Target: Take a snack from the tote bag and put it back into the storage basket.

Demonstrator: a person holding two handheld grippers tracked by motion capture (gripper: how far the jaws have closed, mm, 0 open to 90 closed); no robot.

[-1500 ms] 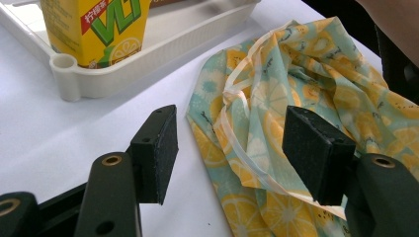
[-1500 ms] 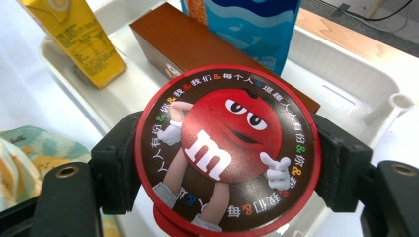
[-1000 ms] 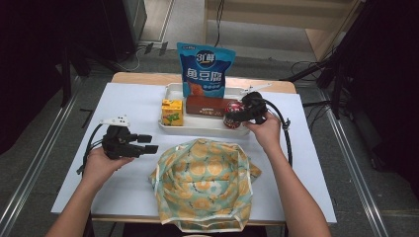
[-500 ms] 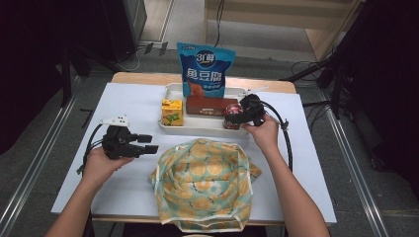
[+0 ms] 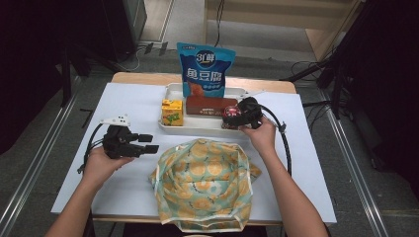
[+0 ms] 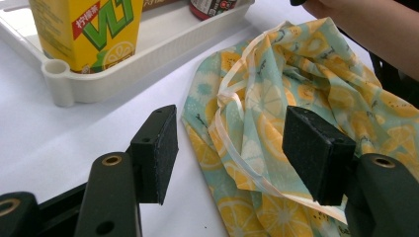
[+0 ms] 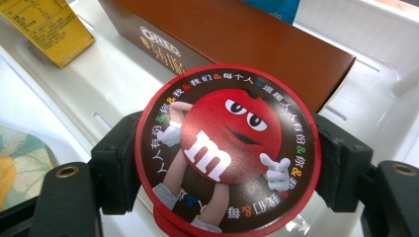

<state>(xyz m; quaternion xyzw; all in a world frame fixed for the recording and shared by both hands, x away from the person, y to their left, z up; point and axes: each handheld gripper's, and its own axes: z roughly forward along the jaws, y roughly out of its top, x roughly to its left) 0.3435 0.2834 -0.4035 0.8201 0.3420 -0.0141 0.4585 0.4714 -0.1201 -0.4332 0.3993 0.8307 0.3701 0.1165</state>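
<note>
Right claw (image 7: pixel 227 163) clamped on the round M&M's candy tub (image 7: pixel 228 148), jaws pressing both sides just under the red lid rim. Tub sits in the white tray (image 5: pixel 170 126), at its near right corner, just beside the brown Oreo box (image 5: pixel 210 105); yellow lemon tea carton (image 5: pixel 172 112) at the tray's left end, blue snack pouch (image 5: pixel 205 70) standing at the tray's far side. Left claw (image 6: pixel 237 153) open and empty, low over the worktop (image 5: pixel 123 103) left-front of the tray, pointing at the rim of the lemon-print fabric bag (image 5: pixel 202 182), which lies slack just in front of the tray.

Handling guess: tub is rigid plastic, light to medium, smooth round wall so it could spin or slip in the pads; lid rim gives a lip to hang on, so the grip just under it looks right. Loose candy inside may shift if tilted, keep it level. Bag is soft and floppy, best pinched at the hemmed mouth edge
</note>
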